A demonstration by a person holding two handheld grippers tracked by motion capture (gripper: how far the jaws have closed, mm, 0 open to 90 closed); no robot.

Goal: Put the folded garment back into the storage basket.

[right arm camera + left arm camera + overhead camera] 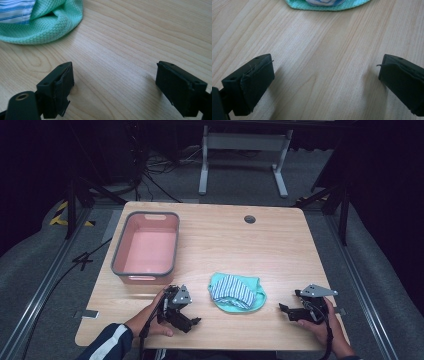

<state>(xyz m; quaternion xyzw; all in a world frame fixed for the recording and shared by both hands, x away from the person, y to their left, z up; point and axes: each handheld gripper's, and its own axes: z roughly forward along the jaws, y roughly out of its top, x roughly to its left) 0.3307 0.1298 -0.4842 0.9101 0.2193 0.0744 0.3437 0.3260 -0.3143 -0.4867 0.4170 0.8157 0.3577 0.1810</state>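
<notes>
Green mesh cloth (239,304) wraps a striped cloth (232,290) on the desk (260,250), between the wide, empty left tool (192,322) and right tool (285,311).

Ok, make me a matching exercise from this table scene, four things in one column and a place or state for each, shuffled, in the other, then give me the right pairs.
Things:
1. pink bin
2. green cloth
3. left gripper
4. round hole

Places or states:
A. lies between the two grippers, with a striped cloth on top
B. near the table's far edge
C. stands on the left half of the table, nothing inside
D. jaws open over bare wood, near the front edge

Pairs: 1-C, 2-A, 3-D, 4-B
</notes>
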